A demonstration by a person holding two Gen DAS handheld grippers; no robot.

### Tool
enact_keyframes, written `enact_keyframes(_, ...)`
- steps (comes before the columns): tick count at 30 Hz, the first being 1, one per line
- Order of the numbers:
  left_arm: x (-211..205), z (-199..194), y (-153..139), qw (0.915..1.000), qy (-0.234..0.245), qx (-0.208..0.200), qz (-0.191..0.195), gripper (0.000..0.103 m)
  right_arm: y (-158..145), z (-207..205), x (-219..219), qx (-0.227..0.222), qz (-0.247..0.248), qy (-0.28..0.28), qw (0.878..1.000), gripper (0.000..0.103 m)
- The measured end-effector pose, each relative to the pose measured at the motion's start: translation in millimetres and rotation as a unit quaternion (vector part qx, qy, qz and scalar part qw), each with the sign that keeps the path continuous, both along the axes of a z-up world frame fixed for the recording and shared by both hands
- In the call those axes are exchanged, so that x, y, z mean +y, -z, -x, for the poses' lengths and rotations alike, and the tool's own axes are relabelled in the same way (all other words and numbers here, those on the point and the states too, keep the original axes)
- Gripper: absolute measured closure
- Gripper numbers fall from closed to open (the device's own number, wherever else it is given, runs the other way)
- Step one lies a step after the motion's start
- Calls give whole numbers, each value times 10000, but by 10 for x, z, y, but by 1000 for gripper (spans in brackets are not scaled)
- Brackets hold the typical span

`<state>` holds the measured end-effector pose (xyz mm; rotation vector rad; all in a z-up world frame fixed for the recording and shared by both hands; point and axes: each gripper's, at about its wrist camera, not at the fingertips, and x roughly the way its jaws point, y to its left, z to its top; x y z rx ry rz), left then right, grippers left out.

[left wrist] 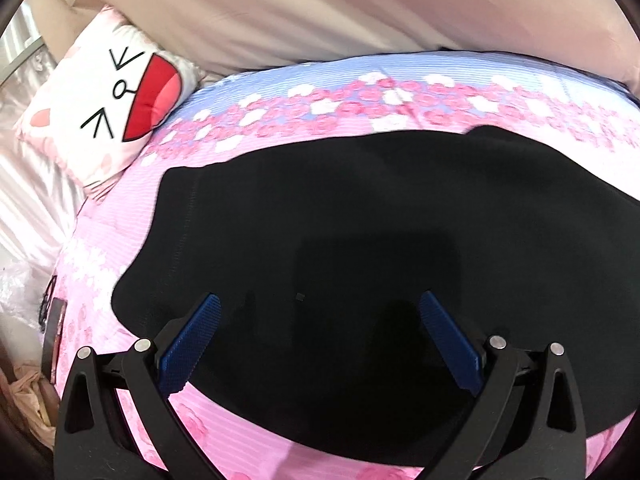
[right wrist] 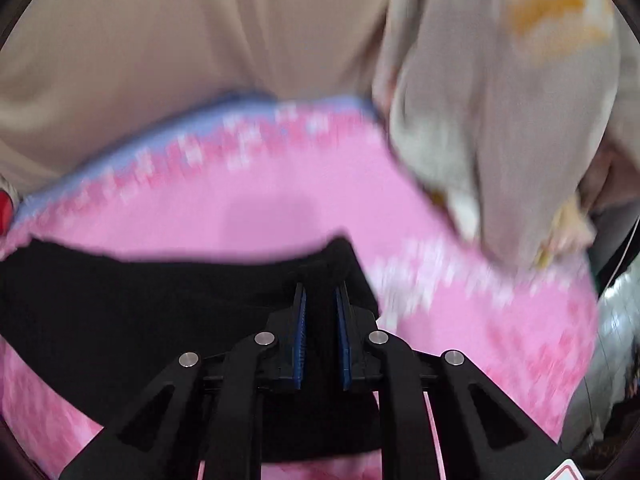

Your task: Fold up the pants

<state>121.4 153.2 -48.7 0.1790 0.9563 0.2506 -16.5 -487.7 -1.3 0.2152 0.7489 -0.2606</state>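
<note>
Pants (left wrist: 360,248), black and already doubled into a broad flat pad, lie on the pink flowered bedsheet (left wrist: 248,420) and fill the middle of your left wrist view. Your left gripper (left wrist: 320,320) hangs over their near edge at six o'clock with its blue pads (left wrist: 192,344) spread wide, nothing between them. At ten o'clock a white cushion (left wrist: 108,96) shows a drawn cartoon cat face with a red mouth; it bears no readable writing. Your right gripper (right wrist: 321,300) sits at six o'clock in its blurred view, jaws nearly together over black cloth at a corner of the pants (right wrist: 160,304); whether they pinch it you cannot tell. A grey patterned blanket (right wrist: 500,120) hangs at two o'clock.
</note>
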Motion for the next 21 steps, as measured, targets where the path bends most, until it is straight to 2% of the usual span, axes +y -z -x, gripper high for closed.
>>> enact_keyframes(2, 78, -43, -20, 9999, -128, -49, 21, 5, -321, 13, 11, -445, 190, 2, 9988, 91)
enact_keyframes(4, 114, -72, -11, 9997, -192, -120, 18, 5, -302, -83, -44, -371, 599, 132, 9974, 89)
enact_keyframes(6, 135, -88, 32, 9998, -204, -83, 21, 5, 75, -232, -179, 220, 682, 372, 9967, 88)
enact_keyframes(8, 160, -84, 94, 9998, -180, 23, 88, 5, 644, -299, -357, 1195, 512, 782, 9884, 88)
enact_keyframes(9, 174, -73, 106, 9998, -157, 29, 109, 5, 766, -232, -393, 1237, 441, 873, 9875, 85)
enact_keyframes(10, 178, -66, 111, 9998, -128, 28, 116, 5, 756, -79, -399, 916, 379, 948, 9905, 77)
enact_keyframes(11, 190, -71, 111, 9999, -89, 42, 118, 5, 755, 32, -426, 829, 142, 1031, 9911, 71)
enact_keyframes(14, 189, -114, 102, 9999, -57, 41, 129, 5, 748, 335, -494, 459, -827, 1014, 9903, 64)
enact_keyframes(15, 168, -124, 104, 9999, -64, 33, 132, 5, 741, 389, -463, 404, -1013, 915, 9898, 63)
enact_keyframes(16, 151, -136, 107, 9999, -59, 26, 149, 5, 739, 415, -452, 375, -1127, 809, 9896, 57)
enact_keyframes(17, 137, -150, 107, 9998, -46, 15, 174, 5, 752, 420, -408, 355, -1148, 749, 9899, 52)
enact_keyframes(20, 64, -196, 95, 9997, -17, -29, 252, 5, 893, 287, -300, 596, -1049, 627, 9907, 51)
enact_keyframes(21, 46, -200, 85, 9996, 1, -40, 276, 5, 869, 294, -233, 620, -877, 623, 9923, 51)
